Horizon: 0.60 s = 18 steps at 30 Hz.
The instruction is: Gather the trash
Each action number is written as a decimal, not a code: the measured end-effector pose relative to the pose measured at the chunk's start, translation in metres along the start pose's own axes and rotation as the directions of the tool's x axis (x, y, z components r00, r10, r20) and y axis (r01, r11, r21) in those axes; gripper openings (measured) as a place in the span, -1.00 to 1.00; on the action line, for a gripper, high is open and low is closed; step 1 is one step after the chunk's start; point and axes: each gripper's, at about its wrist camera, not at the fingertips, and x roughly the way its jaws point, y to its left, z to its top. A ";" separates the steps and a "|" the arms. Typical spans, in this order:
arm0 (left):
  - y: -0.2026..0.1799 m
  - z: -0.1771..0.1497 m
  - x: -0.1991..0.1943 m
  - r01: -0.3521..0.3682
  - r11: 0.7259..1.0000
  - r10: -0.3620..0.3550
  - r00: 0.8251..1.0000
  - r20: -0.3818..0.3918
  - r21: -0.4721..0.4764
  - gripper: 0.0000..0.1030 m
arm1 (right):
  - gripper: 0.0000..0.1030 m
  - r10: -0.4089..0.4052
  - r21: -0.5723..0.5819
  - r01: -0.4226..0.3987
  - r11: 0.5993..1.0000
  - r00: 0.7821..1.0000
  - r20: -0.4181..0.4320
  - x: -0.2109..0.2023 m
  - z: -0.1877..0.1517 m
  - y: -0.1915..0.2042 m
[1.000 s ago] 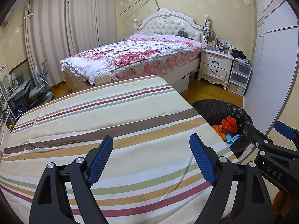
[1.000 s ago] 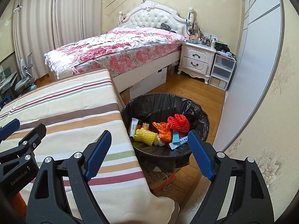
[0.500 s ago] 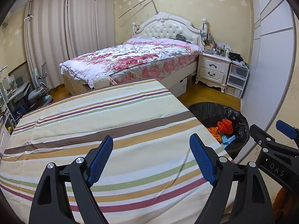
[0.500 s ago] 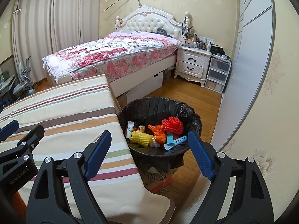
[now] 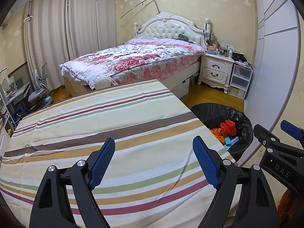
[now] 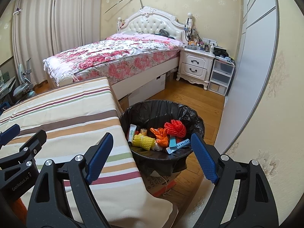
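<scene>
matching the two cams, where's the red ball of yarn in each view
Left wrist: red ball of yarn at right of centre, in the black bin past the striped table's edge.
Right wrist: red ball of yarn just right of centre, in the bin.
Shared landmark: white nightstand.

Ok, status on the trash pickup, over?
Left tool open, empty. Right tool open, empty. Trash in the bin; striped table bare. Nothing in the way.
</scene>
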 end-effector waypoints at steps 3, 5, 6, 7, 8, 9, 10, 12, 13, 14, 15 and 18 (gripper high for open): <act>0.000 0.000 0.000 0.001 1.000 -0.001 1.000 -0.001 -0.001 0.58 | 0.59 0.000 0.000 0.000 1.000 1.000 0.001 0.000 0.000 0.000; 0.000 0.000 0.000 -0.001 1.000 0.001 1.000 -0.001 0.000 0.58 | 0.59 0.000 0.000 0.000 1.000 1.000 0.001 0.000 0.000 0.000; 0.000 0.000 0.000 0.001 1.000 -0.001 1.000 -0.003 -0.001 0.58 | 0.59 0.000 0.000 0.000 1.000 1.000 0.001 0.000 0.000 0.000; -0.001 -0.002 0.001 0.001 1.000 -0.001 1.000 -0.004 -0.001 0.58 | 0.59 0.000 0.000 0.000 1.000 1.000 0.000 0.000 0.000 0.000; -0.001 -0.001 0.001 0.001 1.000 -0.001 1.000 -0.003 0.000 0.58 | 0.59 0.000 0.000 0.000 1.000 1.000 0.000 0.000 0.000 0.000; -0.002 -0.002 0.000 0.001 1.000 -0.001 1.000 -0.003 0.001 0.58 | 0.59 0.000 0.000 0.000 1.000 1.000 -0.001 0.000 0.000 0.000; -0.001 -0.001 0.001 0.001 1.000 -0.001 1.000 -0.003 0.000 0.58 | 0.59 -0.001 0.000 0.001 1.000 1.000 -0.001 -0.001 0.000 -0.001; -0.002 -0.002 0.000 0.002 1.000 -0.002 1.000 -0.003 -0.001 0.58 | 0.59 0.000 0.000 0.000 1.000 1.000 -0.001 -0.001 0.000 -0.001; -0.002 -0.001 0.001 0.001 1.000 -0.001 1.000 -0.003 0.000 0.58 | 0.59 0.000 0.000 0.000 1.000 1.000 0.000 -0.001 0.000 -0.001; -0.001 -0.001 0.001 0.001 1.000 -0.001 1.000 -0.004 -0.001 0.58 | 0.59 0.000 0.000 0.000 1.000 1.000 0.000 -0.001 0.000 -0.001; -0.002 -0.002 0.000 0.001 1.000 -0.001 1.000 -0.004 -0.001 0.58 | 0.59 0.000 -0.001 0.000 1.000 1.000 0.000 -0.001 0.000 -0.001; -0.002 -0.002 0.001 0.003 1.000 -0.003 1.000 -0.005 -0.001 0.58 | 0.59 -0.002 0.001 0.002 1.000 1.000 -0.003 -0.001 0.000 -0.001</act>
